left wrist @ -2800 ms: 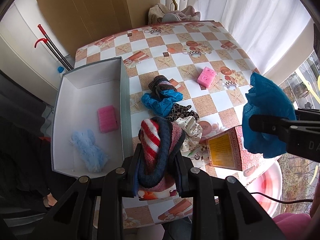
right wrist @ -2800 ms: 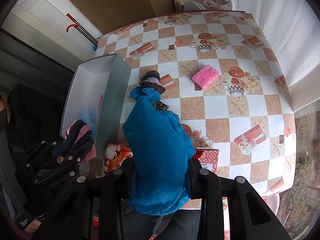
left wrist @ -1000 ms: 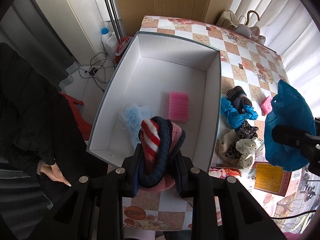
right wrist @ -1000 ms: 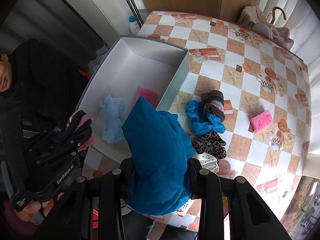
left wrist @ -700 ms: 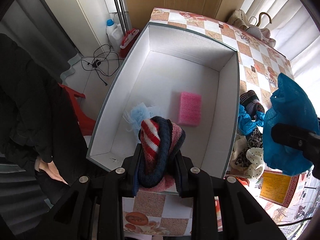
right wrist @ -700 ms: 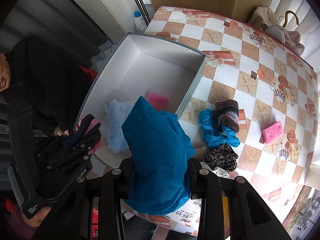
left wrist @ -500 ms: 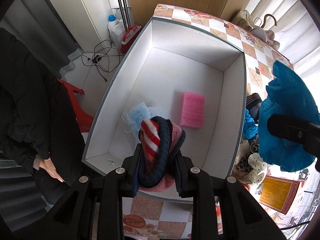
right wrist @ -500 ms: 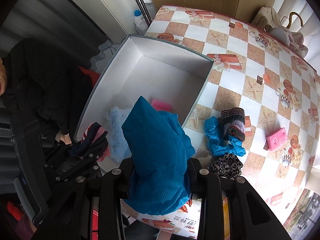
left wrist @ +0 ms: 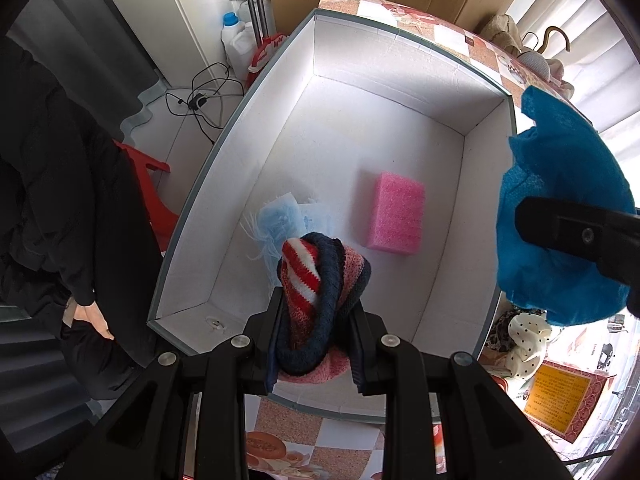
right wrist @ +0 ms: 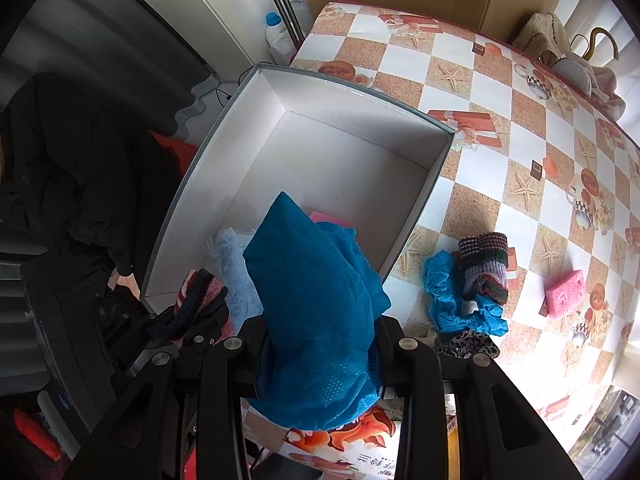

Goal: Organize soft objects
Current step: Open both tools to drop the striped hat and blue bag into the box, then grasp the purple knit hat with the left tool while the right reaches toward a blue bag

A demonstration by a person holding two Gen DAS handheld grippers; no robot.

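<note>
Knit bundle [left wrist: 320, 280]: coarse ribbed wool-like yarn, matt, striped red, white, navy and pink; blue cloth [right wrist: 316, 320]: fine open-mesh fabric, slightly textured, matt. Box [left wrist: 400, 64]: smooth white card inside with a grey-green outer skin, holding a porous pink foam sponge [left wrist: 396, 214] and a pale blue fuzzy, stringy piece [left wrist: 276, 224]. Tablecloth [right wrist: 480, 92]: glossy printed plastic-looking sheet; gripper fingers [left wrist: 276, 320]: matt black plastic with bright metal screws.

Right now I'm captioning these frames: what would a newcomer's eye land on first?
Two bright bundles: the left gripper clamps a striped knit hat above the white box, and the right gripper clamps a blue cloth near the box's table-side wall. Inside the box lies a pink sponge.
</note>
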